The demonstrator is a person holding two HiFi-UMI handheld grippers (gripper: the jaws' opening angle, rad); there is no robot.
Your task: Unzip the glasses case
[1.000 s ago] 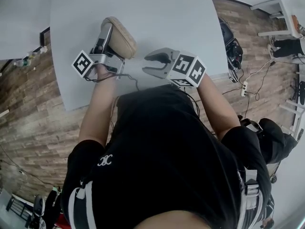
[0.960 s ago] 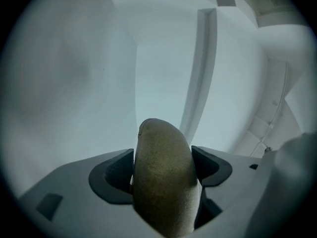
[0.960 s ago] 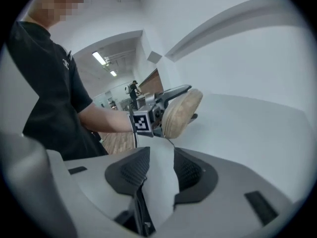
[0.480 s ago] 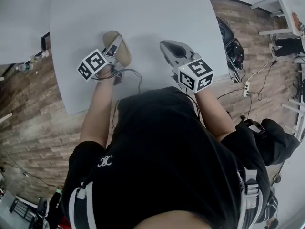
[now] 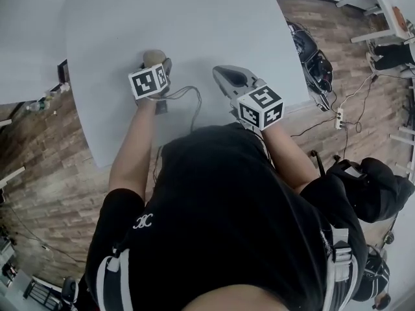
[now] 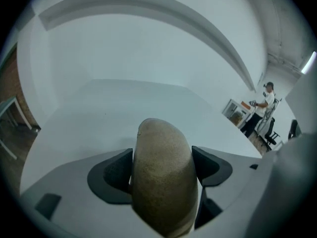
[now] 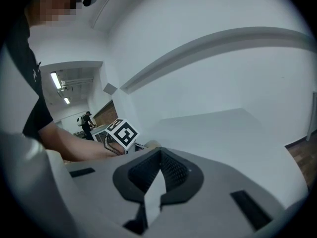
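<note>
"Glasses case (image 6: 162, 182), the tan, rounded, grainy-skinned one: where is it sitting?"

"It is sitting between the jaws of the left gripper (image 6: 163, 163), over the near part of the pale grey table (image 5: 194, 18). The jaws are standing wide, and the dark pads (image 6: 119, 170) are pressing on its two long flanks."

"Which way is it pointing?"

"Its long axis is running along the gripper's own line. One rounded end is sticking out past the pads, away from the person and slanting down toward the tabletop. The other end is running back out of the bottom of the left gripper view. Whether the far end is touching the table, I cannot tell. From the head view only that tip is showing, just beyond the black-and-white marker cube (image 5: 149, 81)."

"And the zip?"

"I am not making it out from here."

"What is the right gripper (image 7: 160, 155) doing?"

"It is hovering over the table to the right, apart from the case. Its jaws have just been closing and are now pressed together at the tips, with nothing between them."
</note>
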